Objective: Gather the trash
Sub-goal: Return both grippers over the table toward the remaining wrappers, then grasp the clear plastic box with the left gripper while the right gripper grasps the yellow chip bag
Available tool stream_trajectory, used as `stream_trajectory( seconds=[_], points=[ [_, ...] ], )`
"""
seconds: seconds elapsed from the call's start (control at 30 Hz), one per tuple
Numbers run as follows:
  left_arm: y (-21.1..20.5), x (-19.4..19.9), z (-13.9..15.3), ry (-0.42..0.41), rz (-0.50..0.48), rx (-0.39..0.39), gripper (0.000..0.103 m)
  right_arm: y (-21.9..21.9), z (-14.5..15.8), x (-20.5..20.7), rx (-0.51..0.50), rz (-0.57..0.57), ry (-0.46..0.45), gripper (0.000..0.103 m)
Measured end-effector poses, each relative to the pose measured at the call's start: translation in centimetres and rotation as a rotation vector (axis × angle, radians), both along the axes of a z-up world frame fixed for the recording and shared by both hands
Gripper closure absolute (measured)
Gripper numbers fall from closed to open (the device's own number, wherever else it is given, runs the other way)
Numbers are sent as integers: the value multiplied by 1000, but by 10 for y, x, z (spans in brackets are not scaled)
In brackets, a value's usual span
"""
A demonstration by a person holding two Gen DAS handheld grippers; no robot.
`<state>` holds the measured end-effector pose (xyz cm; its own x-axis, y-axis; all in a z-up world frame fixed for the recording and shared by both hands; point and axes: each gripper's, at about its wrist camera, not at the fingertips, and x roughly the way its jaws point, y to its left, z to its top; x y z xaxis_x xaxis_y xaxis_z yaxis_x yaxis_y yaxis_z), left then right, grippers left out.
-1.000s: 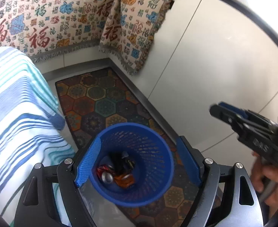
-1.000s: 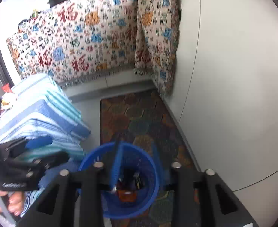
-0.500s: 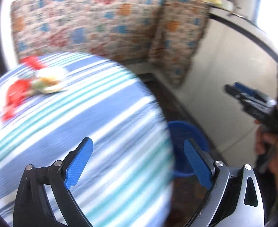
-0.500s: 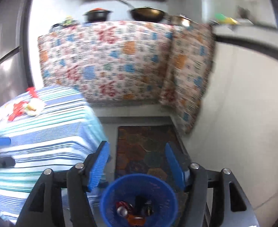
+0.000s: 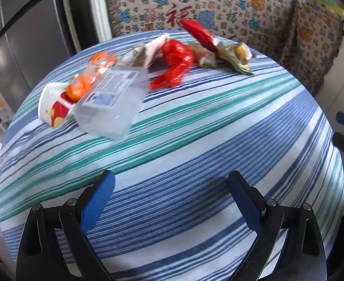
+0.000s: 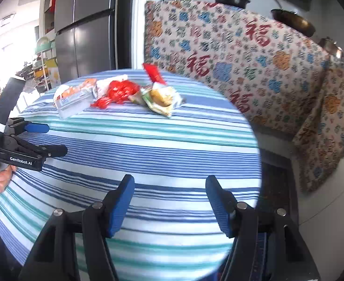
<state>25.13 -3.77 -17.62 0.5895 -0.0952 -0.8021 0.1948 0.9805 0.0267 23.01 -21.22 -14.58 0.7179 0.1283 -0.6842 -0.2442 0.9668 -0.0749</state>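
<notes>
Trash lies in a row at the far side of a round table with a blue and green striped cloth [image 5: 195,128]: a clear plastic box [image 5: 111,98], a white and red wrapper [image 5: 52,107], an orange packet [image 5: 87,77], a crumpled red bag [image 5: 176,63] and a green and yellow wrapper [image 5: 237,56]. The same pile shows in the right wrist view, with the clear box [image 6: 73,103], red bag [image 6: 118,91] and green wrapper [image 6: 162,98]. My left gripper [image 5: 172,201] is open and empty above the near cloth. My right gripper [image 6: 169,201] is open and empty.
A patterned cloth [image 6: 242,58] hangs over the counter behind the table, with pots [image 6: 291,21] on top. A grey fridge [image 6: 85,28] stands at the back left. A patterned floor mat [image 6: 277,182] lies right of the table. The left gripper also shows in the right wrist view [image 6: 45,140].
Both grippers have risen from over the blue trash basket on the floor and swung left to face the table top. The basket has left both views.
</notes>
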Motion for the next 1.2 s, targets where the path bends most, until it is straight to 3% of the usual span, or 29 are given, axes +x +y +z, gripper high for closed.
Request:
stream_trajectory(
  seconds=[0.17,0.37,0.6,0.77,0.93,1.07,1.2],
  points=[
    [12,6,-1,6,17,12,2,32,-21,36,-20,4,98,38],
    [19,10,-2,9,10,9,0,55,-31,71,-17,-24,154,38],
    [25,13,-1,10,9,9,0,49,-34,76,41,-44,153,33],
    [42,35,0,12,-3,-6,0,49,-35,76,39,-55,154,30],
    [65,62,6,6,-22,-104,1,50,-34,76,37,-55,153,30],
    [51,71,7,-14,-84,-66,1,48,-34,78,37,-56,154,30],
    [44,73,10,-42,-83,-61,6,48,-34,79,44,-57,154,29]
  ],
)
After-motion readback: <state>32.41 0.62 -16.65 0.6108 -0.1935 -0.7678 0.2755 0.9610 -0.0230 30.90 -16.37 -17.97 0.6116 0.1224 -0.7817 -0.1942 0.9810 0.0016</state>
